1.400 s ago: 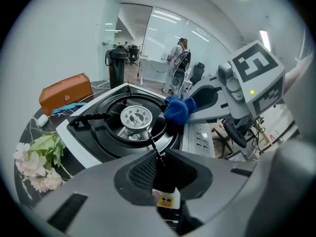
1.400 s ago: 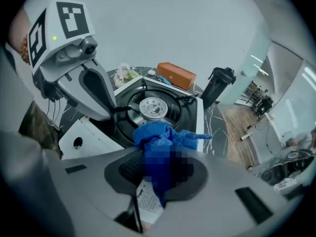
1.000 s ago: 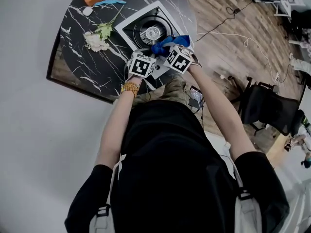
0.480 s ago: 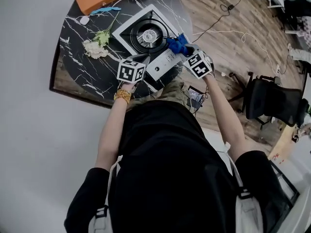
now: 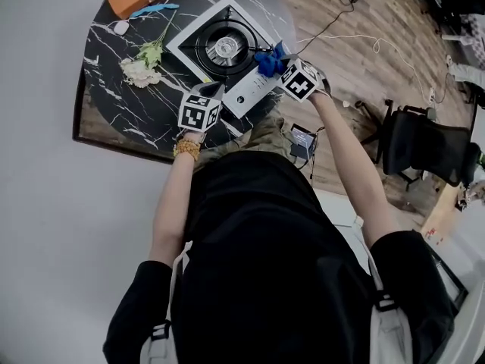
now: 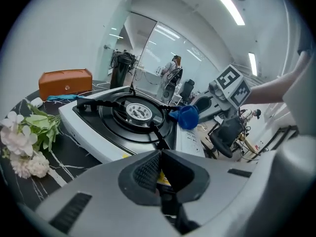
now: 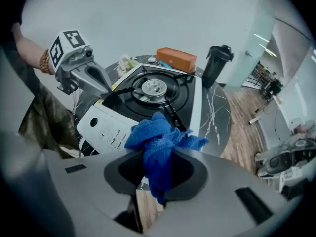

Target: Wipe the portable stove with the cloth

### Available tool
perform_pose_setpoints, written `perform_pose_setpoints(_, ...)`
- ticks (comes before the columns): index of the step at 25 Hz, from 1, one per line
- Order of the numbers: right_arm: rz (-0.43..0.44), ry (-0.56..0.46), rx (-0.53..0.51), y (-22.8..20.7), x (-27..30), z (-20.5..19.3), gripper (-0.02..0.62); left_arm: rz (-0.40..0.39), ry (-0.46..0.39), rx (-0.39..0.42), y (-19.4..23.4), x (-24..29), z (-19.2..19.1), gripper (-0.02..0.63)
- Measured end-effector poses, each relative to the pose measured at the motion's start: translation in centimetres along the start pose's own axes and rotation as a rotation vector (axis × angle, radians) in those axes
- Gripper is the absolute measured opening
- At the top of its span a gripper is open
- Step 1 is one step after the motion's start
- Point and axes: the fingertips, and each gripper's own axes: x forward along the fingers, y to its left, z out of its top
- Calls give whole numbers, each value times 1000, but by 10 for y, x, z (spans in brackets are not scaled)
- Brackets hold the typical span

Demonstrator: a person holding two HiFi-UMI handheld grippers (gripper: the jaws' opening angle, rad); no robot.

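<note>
- Your right gripper (image 7: 163,154): jaws still pinched on the blue cloth (image 7: 157,137), which bunches just ahead of them. It has now been carried outward to the right edge of the portable stove (image 7: 153,90). Burner top probably still unwiped.
- Your left gripper (image 6: 160,154): jaws have closed with nothing between them; the stove's corner lies just ahead.

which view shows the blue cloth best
Right gripper view: the blue cloth fills its centre, pinched in the right hand-held gripper. Head view shows a small bunch at the edge of the portable stove; left gripper view shows it small too.
</note>
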Motion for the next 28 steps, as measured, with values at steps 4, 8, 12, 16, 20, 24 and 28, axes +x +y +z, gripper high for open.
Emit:
perform_pose_setpoints(4,90,19,-125,42,6,18,83,-3,-41,-5,2,-1,0,6)
perform_pose_setpoints(8,178,-10,-222,97,10,38,83,-17,-52,-41,1,-1,1,6)
perform_pose_setpoints(12,266,-38,-323,152,14,51,81,-11,-56,-55,1,-1,2,6)
perform_pose_setpoints(16,311,-59,-325,163,14,51,81,-7,-65,-74,2,0,3,6)
perform_pose_setpoints(20,544,-216,-239,169,-10,56,83,6,-43,-86,4,-5,2,8)
perform_pose_setpoints(24,531,-470,-101,117,-63,103,83,9,-14,-38,0,-12,-8,8)
perform_pose_setpoints(28,283,-514,-302,61,-64,190,83,-2,-3,2,-6,-6,-18,8)
